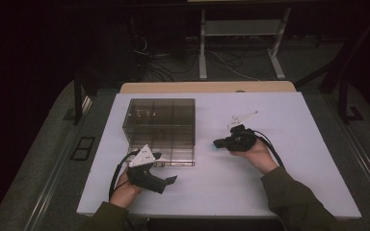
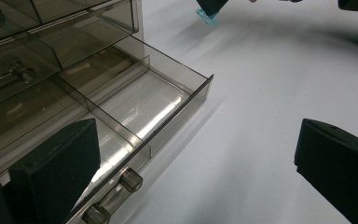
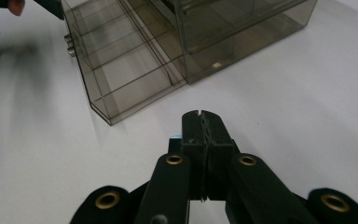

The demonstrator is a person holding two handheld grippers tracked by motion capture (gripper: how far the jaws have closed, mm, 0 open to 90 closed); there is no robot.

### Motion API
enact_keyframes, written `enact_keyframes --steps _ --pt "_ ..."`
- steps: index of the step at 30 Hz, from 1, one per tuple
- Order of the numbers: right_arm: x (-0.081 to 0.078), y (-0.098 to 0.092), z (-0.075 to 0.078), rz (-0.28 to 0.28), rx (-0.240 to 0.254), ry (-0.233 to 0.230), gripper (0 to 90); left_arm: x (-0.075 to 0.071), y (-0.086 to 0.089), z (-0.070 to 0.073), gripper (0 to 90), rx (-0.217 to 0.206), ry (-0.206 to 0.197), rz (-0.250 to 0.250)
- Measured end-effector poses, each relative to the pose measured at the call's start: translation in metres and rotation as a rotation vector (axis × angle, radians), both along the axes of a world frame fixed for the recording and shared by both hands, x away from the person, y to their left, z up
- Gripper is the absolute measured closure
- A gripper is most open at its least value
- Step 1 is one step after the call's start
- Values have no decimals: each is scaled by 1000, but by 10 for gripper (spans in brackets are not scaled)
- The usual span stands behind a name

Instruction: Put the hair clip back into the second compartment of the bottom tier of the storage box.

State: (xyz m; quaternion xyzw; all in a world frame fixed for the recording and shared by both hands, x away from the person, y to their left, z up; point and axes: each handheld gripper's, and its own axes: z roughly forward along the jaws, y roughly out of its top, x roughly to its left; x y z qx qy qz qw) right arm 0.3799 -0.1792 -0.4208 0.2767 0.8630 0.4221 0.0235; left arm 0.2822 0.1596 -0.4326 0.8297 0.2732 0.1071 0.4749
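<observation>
Nearest the person, the left gripper [image 1: 166, 168] hangs at the front corner of a smoky clear drawer cabinet [image 1: 160, 127], jaws spread wide with nothing between them. In the left gripper view one jaw stands over the pulled-out bottom drawer [image 2: 135, 107], just above its round clear handle [image 2: 114, 196]; the other jaw stands well off over the bare white table [image 2: 261, 140]. The drawer is split by thin dividers into compartments.

Farther across the table, to the right of the cabinet, the right gripper [image 1: 218, 143] points toward the cabinet with its jaws pressed together on a small teal piece [image 2: 207, 17]. A sliver of that teal piece [image 3: 175, 137] peeks out at the side of the closed pads, low over the table, well apart from the open drawer [image 3: 121, 70].
</observation>
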Motion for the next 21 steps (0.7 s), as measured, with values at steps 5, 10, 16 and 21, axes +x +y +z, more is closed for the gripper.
enact_keyframes --steps 5,10,16,21 --pt "0 4 3 10 11 -7 877 0 0 0 0 -3 1 2" --pt "0 10 4 17 20 -3 877 0 0 0 0 -4 0 5" --pt "1 12 5 22 24 -2 877 0 0 0 0 -5 1 7" --pt "1 17 7 31 29 -4 877 0 0 0 0 -13 2 11"
